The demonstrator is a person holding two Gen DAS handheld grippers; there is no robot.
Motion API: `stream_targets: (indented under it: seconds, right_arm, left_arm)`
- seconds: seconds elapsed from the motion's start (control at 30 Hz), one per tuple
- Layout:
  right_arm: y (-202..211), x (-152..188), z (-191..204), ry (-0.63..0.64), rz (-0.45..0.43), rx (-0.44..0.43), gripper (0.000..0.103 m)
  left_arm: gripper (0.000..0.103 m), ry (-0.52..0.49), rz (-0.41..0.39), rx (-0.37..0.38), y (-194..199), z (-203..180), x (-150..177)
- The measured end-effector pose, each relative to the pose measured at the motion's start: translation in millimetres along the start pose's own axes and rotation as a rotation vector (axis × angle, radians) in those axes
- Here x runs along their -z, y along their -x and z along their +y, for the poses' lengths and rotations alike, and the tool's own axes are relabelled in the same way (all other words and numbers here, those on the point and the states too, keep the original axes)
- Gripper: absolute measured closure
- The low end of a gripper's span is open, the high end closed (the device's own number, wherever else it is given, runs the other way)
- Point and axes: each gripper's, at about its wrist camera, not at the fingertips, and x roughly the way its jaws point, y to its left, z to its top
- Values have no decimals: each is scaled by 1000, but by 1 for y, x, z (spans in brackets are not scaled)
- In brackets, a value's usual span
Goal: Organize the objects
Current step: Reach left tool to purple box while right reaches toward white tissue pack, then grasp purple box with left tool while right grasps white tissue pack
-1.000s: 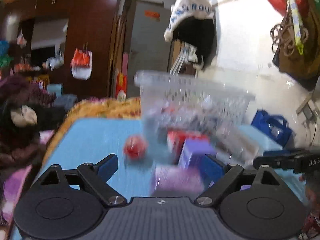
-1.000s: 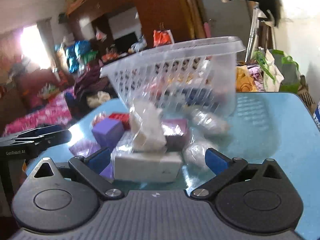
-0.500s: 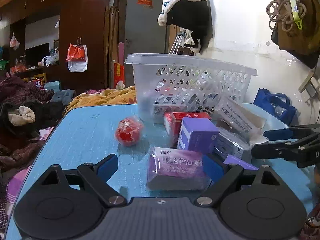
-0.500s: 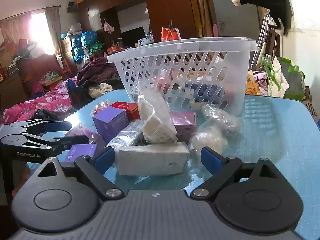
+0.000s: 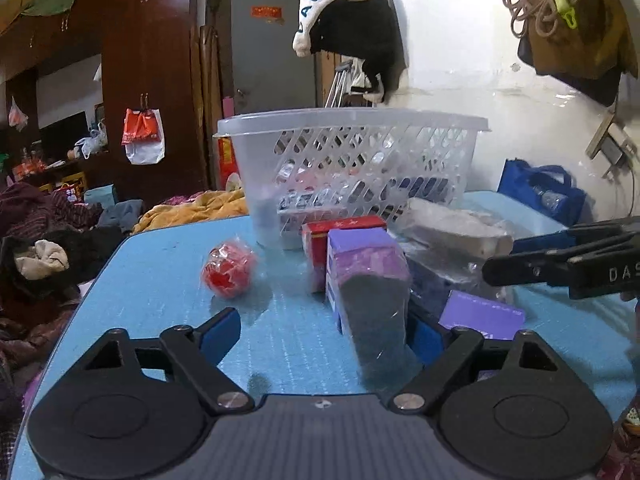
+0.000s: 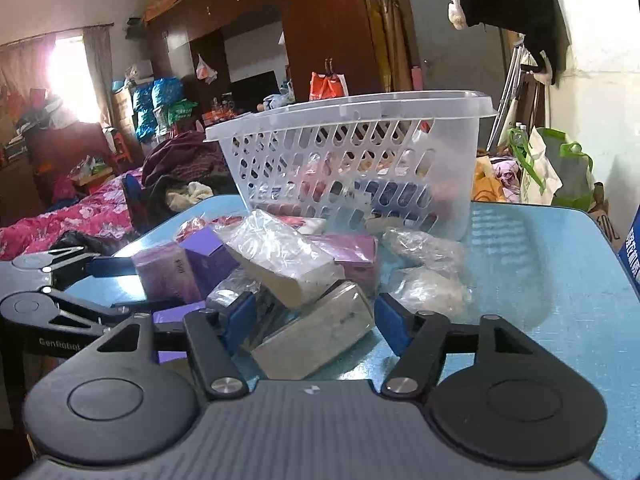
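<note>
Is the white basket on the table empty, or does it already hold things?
Not empty. Through the holes of the basket both views show red, dark blue and pale packages low inside; what they are, I cannot tell.

The things inside the white basket show only as colored scraps through its slotted wall; I can't name them. A purple pack is tipped up against the left gripper's right finger and blurred, its print unreadable, and it hides that finger's pad. In the right wrist view, the grey wrapped block between the right gripper's fingers is smeared, so contact is unclear. The table's right corner is cut off.
</note>
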Motion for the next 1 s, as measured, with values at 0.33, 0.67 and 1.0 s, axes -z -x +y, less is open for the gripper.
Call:
stream_targets:
  seconds: [0.33,0.67,1.0]
  right_arm:
    - [-25,-4,14,93,158,46,21]
    - [-29,-5,20,134,181,67,22]
    - [-10,6,26,214,139,77,36]
  left_arm:
    - [31,-74,-50,-67,2,-14,-2]
    - [31,-87,-54,-78,1,-19,-1]
    - [31,-76,-57,-66,1,-16,-2]
